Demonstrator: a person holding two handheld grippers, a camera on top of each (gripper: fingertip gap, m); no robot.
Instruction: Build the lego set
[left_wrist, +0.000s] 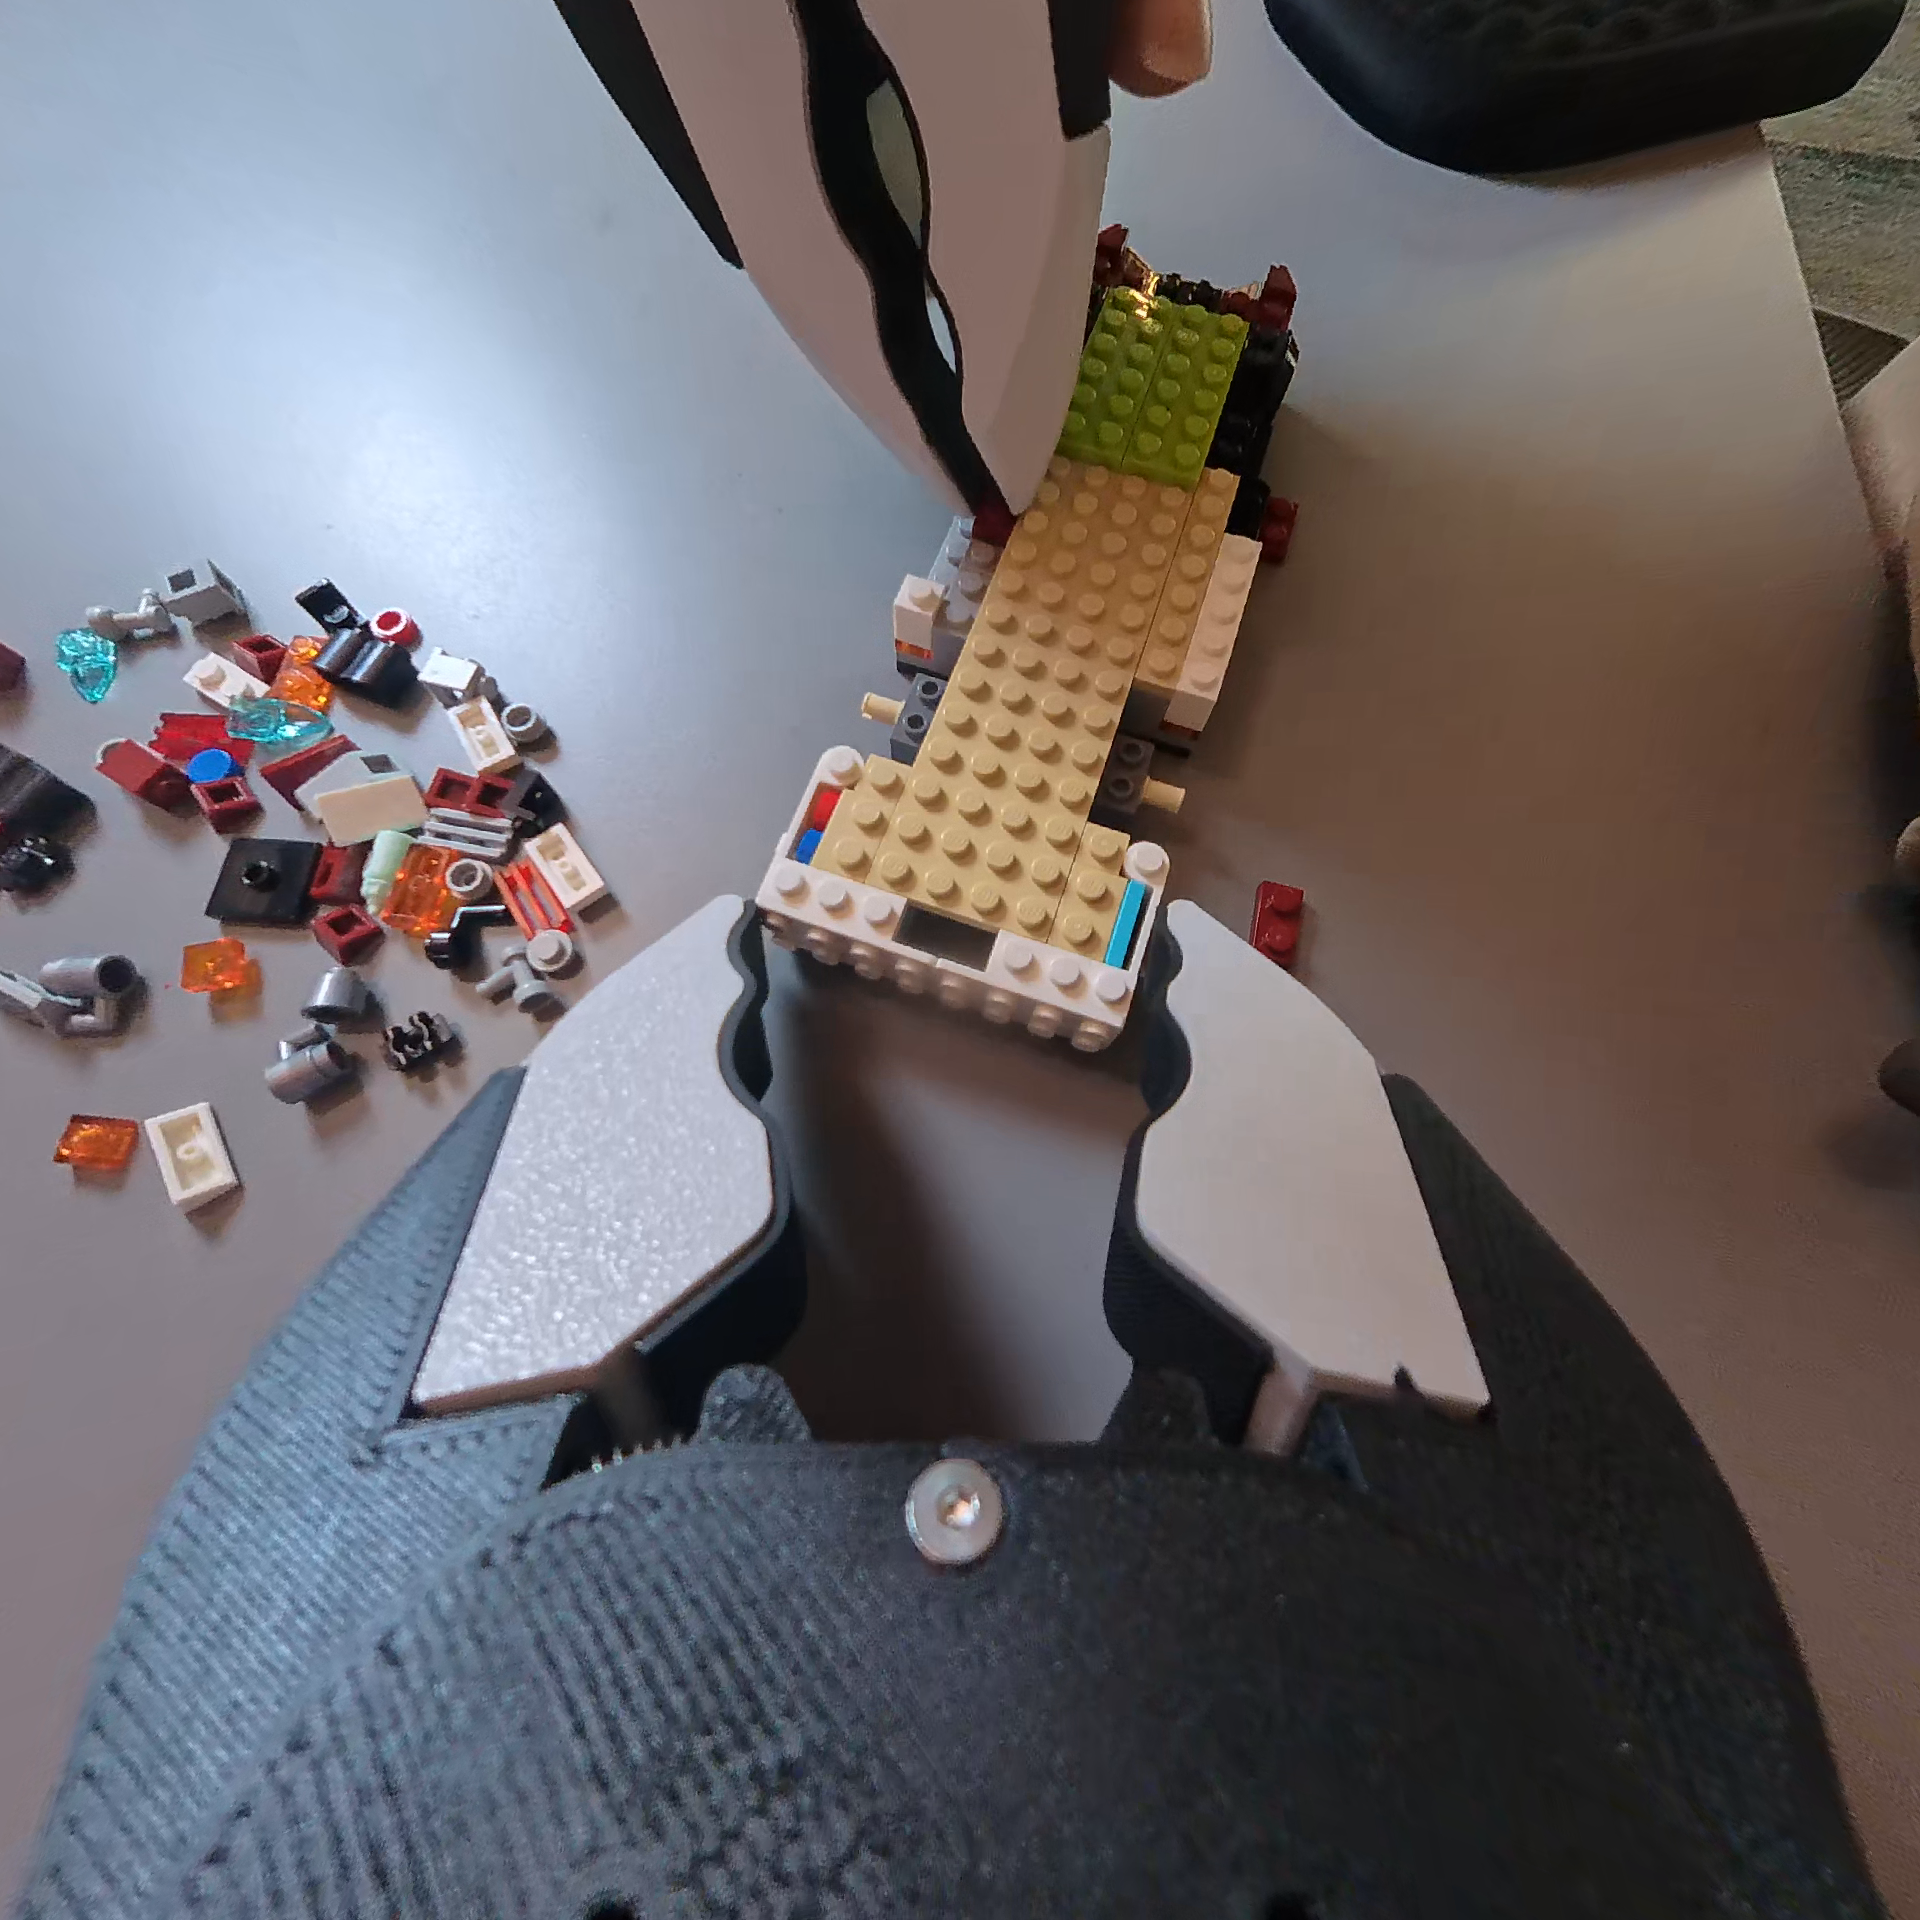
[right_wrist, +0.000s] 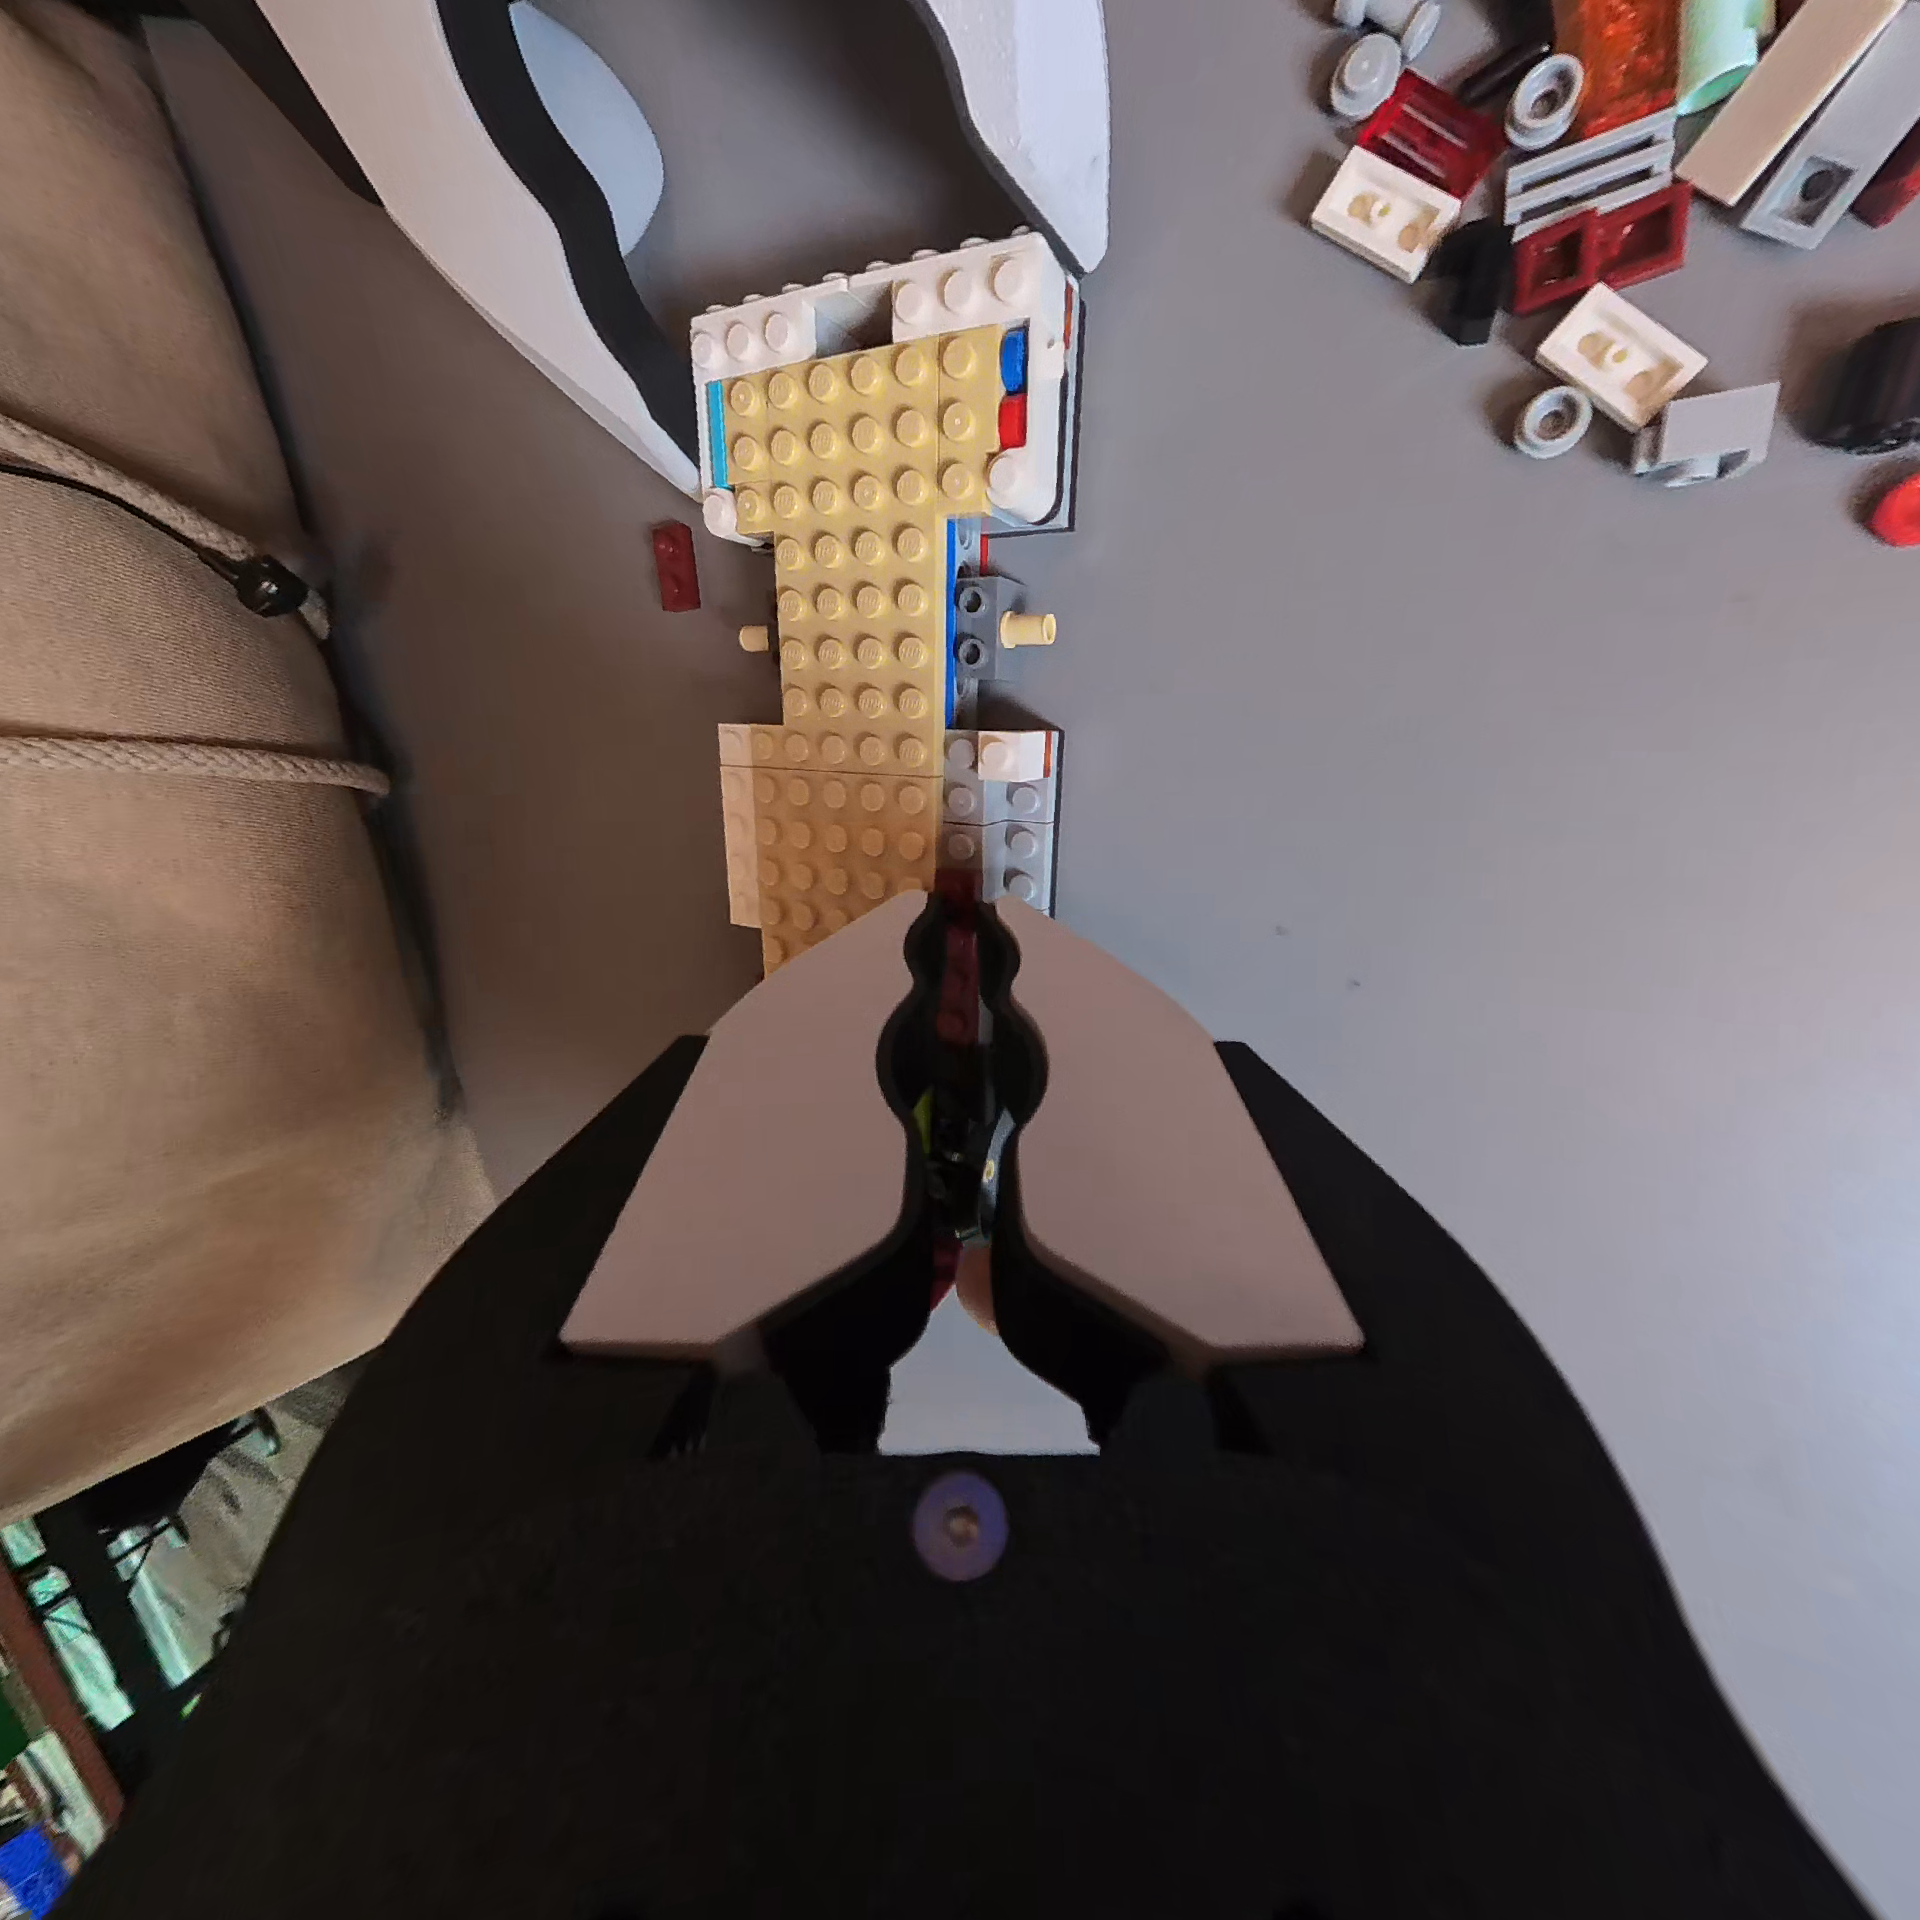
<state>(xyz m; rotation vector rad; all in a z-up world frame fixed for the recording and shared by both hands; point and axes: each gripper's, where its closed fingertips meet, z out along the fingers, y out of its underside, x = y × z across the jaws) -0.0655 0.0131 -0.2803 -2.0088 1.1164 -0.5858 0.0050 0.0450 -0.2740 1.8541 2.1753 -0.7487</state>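
A long brick model (left_wrist: 1039, 727) with a tan studded top, a lime green section (left_wrist: 1153, 384) and a white front end lies on the grey table (left_wrist: 520, 312). My left gripper (left_wrist: 961, 935) is spread wide, with its pads pressed on both sides of the model's white end; it also shows in the right wrist view (right_wrist: 883, 343). My right gripper (right_wrist: 961, 904) is shut on a small dark red piece (right_wrist: 958, 945) and holds it against the grey bricks on the side of the model (right_wrist: 852, 623). In the left wrist view its tip (left_wrist: 997, 499) comes down on the model's left side.
A pile of small loose pieces (left_wrist: 312, 779) lies left of the model; it also shows in the right wrist view (right_wrist: 1610, 208). A single dark red plate (left_wrist: 1278, 920) lies beside the model's front end. A person's beige garment (right_wrist: 156, 831) is at the table's edge. My hands' fingertips stand some 9 cm from each other.
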